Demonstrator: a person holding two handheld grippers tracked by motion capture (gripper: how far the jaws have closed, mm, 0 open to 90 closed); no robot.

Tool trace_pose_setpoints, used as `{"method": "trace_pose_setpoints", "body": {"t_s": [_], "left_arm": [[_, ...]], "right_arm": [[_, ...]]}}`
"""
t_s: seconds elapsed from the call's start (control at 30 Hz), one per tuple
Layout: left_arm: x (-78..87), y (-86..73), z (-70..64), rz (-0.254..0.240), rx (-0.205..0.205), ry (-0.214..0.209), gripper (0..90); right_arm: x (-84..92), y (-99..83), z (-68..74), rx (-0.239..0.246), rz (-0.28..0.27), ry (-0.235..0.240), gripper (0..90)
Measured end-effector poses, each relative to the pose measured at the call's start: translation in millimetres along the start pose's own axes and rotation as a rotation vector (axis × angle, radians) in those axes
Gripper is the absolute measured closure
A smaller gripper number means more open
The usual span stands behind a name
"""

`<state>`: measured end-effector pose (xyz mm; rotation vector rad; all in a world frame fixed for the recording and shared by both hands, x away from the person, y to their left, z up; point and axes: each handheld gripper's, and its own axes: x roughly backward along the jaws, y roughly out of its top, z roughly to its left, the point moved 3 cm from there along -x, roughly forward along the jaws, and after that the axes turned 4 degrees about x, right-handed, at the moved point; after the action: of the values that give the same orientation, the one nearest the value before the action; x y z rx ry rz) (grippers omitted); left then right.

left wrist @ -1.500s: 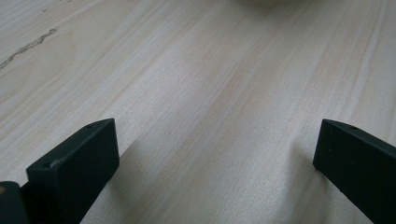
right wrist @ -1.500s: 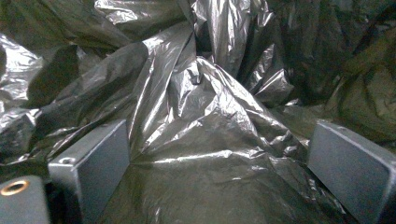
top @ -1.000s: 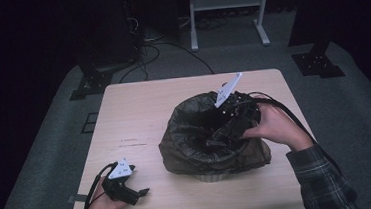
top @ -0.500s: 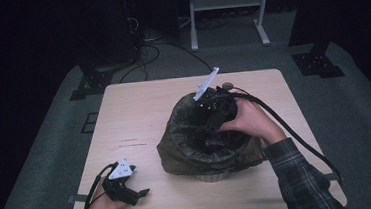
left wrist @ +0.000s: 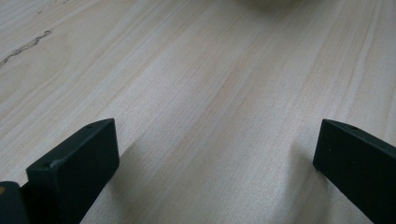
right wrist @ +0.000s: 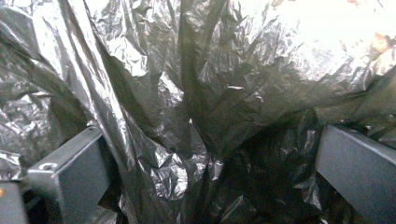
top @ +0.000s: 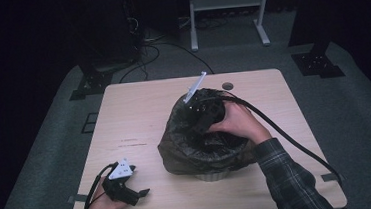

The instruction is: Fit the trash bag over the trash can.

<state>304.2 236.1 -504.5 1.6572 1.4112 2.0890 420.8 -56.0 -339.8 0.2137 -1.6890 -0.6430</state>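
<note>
Right gripper [top: 202,114] has moved deeper into bag [top: 177,150].

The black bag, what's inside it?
The right gripper reaches inside the black bag; its jaws stand open against crinkled plastic. Whatever lies at the bottom is hidden by folds and the hand.
</note>
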Motion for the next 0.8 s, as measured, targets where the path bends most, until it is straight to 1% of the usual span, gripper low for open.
{"method": "trace_pose_setpoints", "body": {"t_s": [0.1, 0.17, 0.27, 0.3, 0.4, 0.43, 0.53, 0.63, 0.67, 0.73, 0.8], "left_arm": [[0.0, 0.0, 0.0, 0.000, 0.000, 0.000, 0.0], [0.1, 0.0, 0.0, 0.002, 0.000, 0.000, 0.0], [0.1, 0.0, 0.0, 0.002, 0.000, 0.000, 0.0], [0.1, 0.0, 0.0, 0.002, 0.000, 0.000, 0.0], [0.1, 0.0, 0.0, 0.002, 0.000, 0.000, 0.0], [0.1, 0.0, 0.0, 0.002, -0.001, 0.000, 0.0], [0.1, 0.0, 0.0, 0.002, 0.000, 0.000, 0.0], [0.1, 0.0, 0.0, 0.002, 0.000, 0.000, 0.0], [0.1, 0.0, 0.0, 0.002, 0.000, 0.000, 0.0], [0.1, 0.0, 0.0, 0.002, 0.000, 0.000, 0.0], [0.1, 0.0, 0.0, 0.002, 0.000, 0.000, 0.0]], "right_arm": [[1.8, 0.0, 0.5, -0.004, -0.005, -0.006, 0.0], [6.8, -0.6, 1.8, -0.006, -0.014, -0.009, 0.0], [15.3, -1.3, 7.7, 0.003, -0.028, -0.009, 0.0], [17.0, -1.1, 10.4, 0.015, -0.034, -0.007, 0.0], [18.3, 0.9, 22.6, 0.032, -0.044, 0.020, 0.0], [17.4, 1.4, 26.2, 0.045, -0.047, 0.028, 0.0], [12.0, 2.7, 35.6, 0.057, -0.047, 0.053, 0.0], [5.7, 3.1, 41.6, 0.070, -0.037, 0.073, 0.0], [5.6, 3.1, 42.5, 0.071, -0.031, 0.065, 0.0], [9.1, 3.2, 41.4, 0.067, -0.049, 0.062, 0.0], [16.7, 2.4, 38.4, 0.062, -0.068, 0.044, 0.0]]}}
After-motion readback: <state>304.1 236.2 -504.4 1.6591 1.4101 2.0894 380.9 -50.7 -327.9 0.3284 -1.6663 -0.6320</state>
